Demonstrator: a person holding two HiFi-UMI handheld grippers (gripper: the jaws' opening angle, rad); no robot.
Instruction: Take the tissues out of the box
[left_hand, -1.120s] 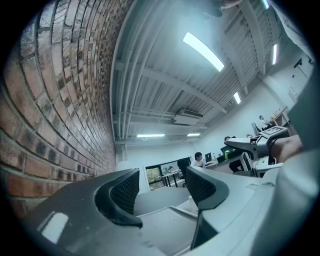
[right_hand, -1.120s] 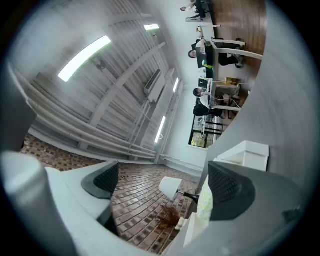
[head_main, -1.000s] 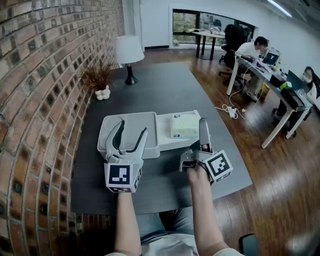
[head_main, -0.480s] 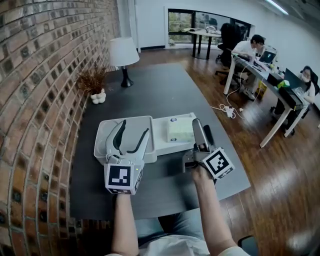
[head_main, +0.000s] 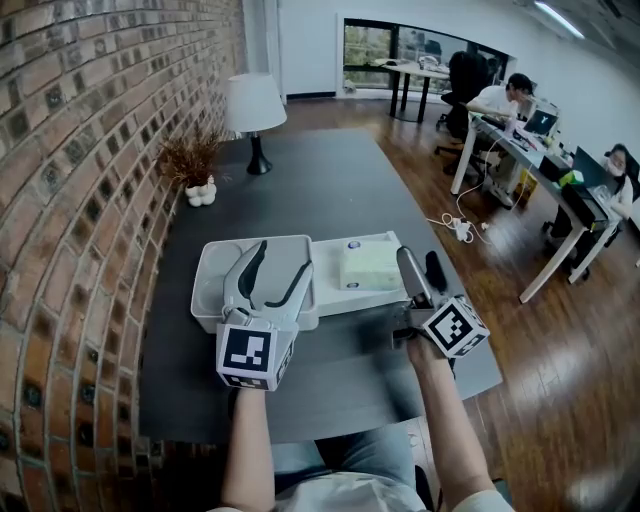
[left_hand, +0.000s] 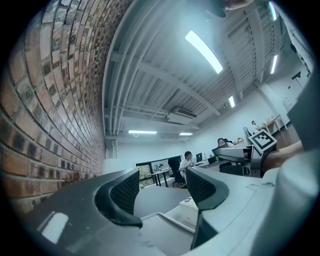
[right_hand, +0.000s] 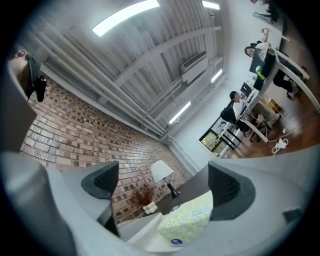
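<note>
The tissue box (head_main: 370, 265), pale green and patterned, lies flat on a white tray (head_main: 335, 292) on the dark table; no tissue shows sticking out of it. My right gripper (head_main: 418, 256) is held just right of the box, tilted upward, jaws open and empty. In the right gripper view the tissue box (right_hand: 187, 220) sits low between the open right gripper (right_hand: 165, 185) jaws, apart from them. My left gripper (head_main: 280, 258) hovers open over a white tub (head_main: 212, 300), left of the box. In the left gripper view the left gripper (left_hand: 157, 187) holds nothing, and the tissue box (left_hand: 190, 204) is beyond it.
A white table lamp (head_main: 252, 105) and a vase of dried twigs (head_main: 195, 160) stand at the table's far left by the brick wall (head_main: 90, 200). The table's right edge (head_main: 470, 300) is close to my right gripper. Office desks with seated people (head_main: 505, 100) lie beyond.
My right gripper has shifted a little to the right and turned, so both its jaws now show, spread apart. The left gripper stays over the tub, drifting slightly right.
</note>
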